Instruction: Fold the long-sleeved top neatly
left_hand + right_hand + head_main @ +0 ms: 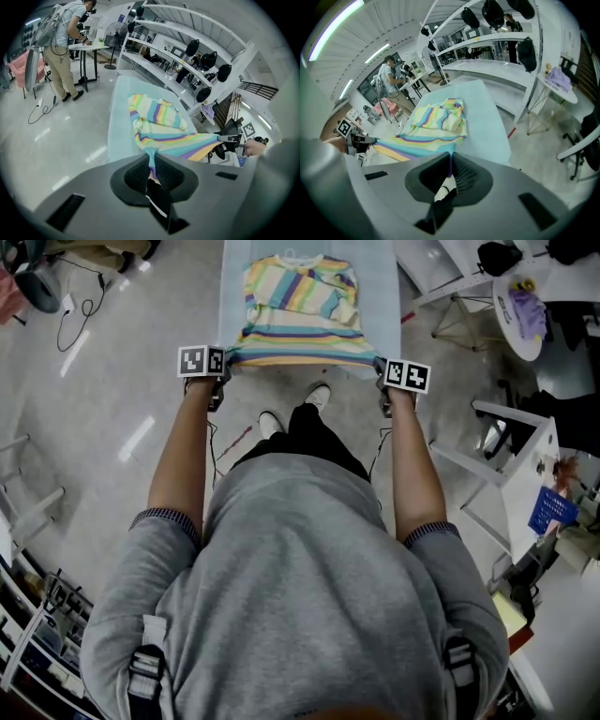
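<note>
**Two corners pinched, one hem to carry over**

Both claws are clamped on cloth. The left gripper (152,167) has its jaws closed on the striped fabric at one bottom corner of the long-sleeved top (300,306). The right gripper (450,171) has its jaws closed on the other bottom corner. The hem (300,358) runs taut between them, at the near edge of the table (234,277) and lifted just clear of it. The rest of the top lies flat down the middle of the table, with the collar toward the far edge. The sleeves (323,298) look to be folded in over the chest.

The step in hand is probably the bottom-to-top fold, bringing the hem over toward the collar. To do it well:

- Keep both hands level and the same way apart, so the hem is straight and lands parallel to the far edge.
- Hold a light tension across the hem. Too much may drag the body of the top toward the near edge and undo the sleeve folds.
- Carry the corners in a low arc so the fabric rolls over itself rather than flopping.
- Set the corners down on the shoulders, side edges matched, before letting go.

The knit looks soft and slack, so the fold line will likely bow if one hand leads.
</note>
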`<state>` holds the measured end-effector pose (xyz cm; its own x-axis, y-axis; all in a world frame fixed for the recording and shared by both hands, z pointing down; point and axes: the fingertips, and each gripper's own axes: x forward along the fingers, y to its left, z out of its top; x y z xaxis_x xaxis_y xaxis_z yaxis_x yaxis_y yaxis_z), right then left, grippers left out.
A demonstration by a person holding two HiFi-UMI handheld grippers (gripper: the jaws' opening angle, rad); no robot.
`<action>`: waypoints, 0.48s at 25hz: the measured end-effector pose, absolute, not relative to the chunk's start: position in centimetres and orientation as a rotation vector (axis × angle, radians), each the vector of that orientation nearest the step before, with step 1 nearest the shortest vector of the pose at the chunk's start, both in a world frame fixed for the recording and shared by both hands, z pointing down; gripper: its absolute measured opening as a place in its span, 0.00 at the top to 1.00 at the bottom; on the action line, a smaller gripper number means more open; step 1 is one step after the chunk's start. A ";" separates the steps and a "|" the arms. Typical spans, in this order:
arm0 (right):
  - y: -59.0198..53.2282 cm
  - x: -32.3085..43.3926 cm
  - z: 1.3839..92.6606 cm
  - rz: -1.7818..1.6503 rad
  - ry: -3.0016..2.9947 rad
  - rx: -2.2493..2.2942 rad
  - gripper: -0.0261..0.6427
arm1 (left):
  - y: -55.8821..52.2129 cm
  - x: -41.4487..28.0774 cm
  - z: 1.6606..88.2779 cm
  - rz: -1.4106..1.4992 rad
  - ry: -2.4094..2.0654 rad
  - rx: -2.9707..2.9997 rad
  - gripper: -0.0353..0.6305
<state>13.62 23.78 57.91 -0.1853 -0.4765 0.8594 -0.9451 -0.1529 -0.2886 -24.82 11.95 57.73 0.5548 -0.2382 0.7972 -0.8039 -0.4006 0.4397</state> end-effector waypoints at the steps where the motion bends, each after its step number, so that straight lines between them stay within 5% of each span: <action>1: 23.1 13.8 57.7 1.312 -1.649 1.606 0.92 | 11.3 -24.7 57.5 0.822 -0.849 1.914 0.89; 12: 17.6 17.2 57.7 1.412 -1.633 1.552 0.92 | 6.3 -21.6 57.3 0.856 -0.837 1.863 0.89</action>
<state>17.16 17.61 57.72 -0.2431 -0.4295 0.8697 -0.9227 -0.1741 -0.3439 -21.58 6.31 57.29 0.5320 -0.1995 0.8229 -0.8182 -0.3715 0.4388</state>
